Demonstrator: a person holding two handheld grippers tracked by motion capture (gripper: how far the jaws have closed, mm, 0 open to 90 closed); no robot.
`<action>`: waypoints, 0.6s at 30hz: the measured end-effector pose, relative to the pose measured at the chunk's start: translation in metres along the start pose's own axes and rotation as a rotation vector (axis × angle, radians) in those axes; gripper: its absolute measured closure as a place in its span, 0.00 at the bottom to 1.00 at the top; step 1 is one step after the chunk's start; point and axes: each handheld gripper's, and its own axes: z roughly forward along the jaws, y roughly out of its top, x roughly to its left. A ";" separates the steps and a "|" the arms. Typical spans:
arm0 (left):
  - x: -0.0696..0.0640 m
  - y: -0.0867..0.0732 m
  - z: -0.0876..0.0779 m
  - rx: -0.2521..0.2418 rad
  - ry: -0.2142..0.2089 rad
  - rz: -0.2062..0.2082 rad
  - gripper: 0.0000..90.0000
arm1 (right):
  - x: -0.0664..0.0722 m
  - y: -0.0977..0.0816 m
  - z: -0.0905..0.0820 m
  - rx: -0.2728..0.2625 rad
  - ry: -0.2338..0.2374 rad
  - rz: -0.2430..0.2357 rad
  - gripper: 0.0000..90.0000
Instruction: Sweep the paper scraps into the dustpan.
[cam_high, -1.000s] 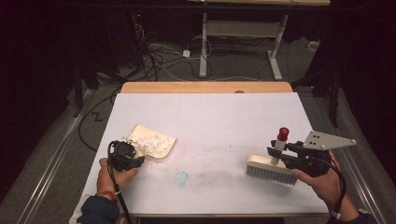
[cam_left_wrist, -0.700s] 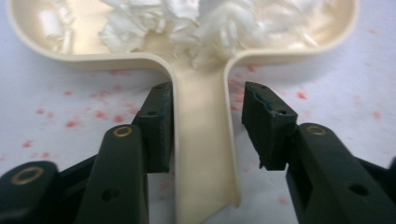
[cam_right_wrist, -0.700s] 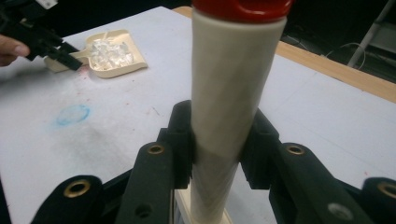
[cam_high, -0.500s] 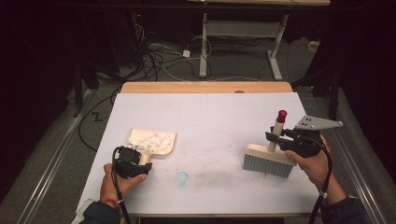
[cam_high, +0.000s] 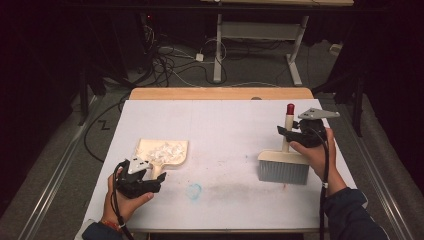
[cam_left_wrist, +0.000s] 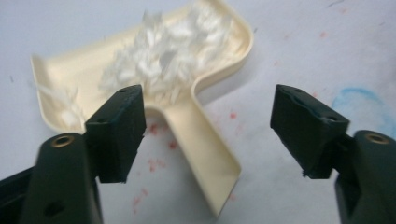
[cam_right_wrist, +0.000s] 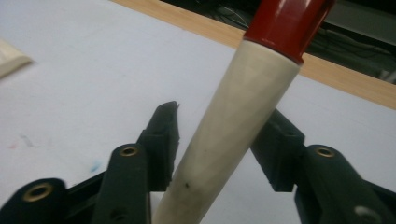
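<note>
While the person's left gripper (cam_high: 152, 181) sits near the front-left of the white table (cam_high: 225, 125), its jaws have just been opening and now stand wide apart, with the cream dustpan's handle (cam_left_wrist: 205, 158) lying loose on the table between them and touching neither pad. The dustpan (cam_high: 162, 152) rests flat just beyond that gripper, its scoop holding a heap of white shreds (cam_left_wrist: 163, 56). Over at the right side, the right gripper (cam_high: 286, 133) is level with the upright handle of the brush (cam_high: 283, 169), whose grey bristles stand on the table. Its jaws have also just been opening: in the right gripper view the cream handle (cam_right_wrist: 233, 126) with its red cap (cam_right_wrist: 287, 23) runs up between the two black pads, close to the left pad, but whether either pad presses on it is hard to tell. A smudge of blue chalk (cam_high: 193, 190) and faint reddish specks mark the table surface between dustpan and brush. A wooden strip (cam_high: 220, 93) edges the table's far side.
</note>
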 end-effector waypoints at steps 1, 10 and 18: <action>-0.002 0.000 0.000 -0.011 0.001 0.016 0.27 | 0.000 0.000 0.005 0.008 -0.022 -0.005 0.57; -0.016 0.001 0.003 -0.062 -0.016 0.107 0.21 | -0.004 0.008 0.010 -0.109 -0.100 0.021 0.46; -0.018 -0.002 0.002 -0.079 -0.014 0.132 0.21 | 0.004 0.011 -0.004 -0.178 -0.065 -0.002 0.44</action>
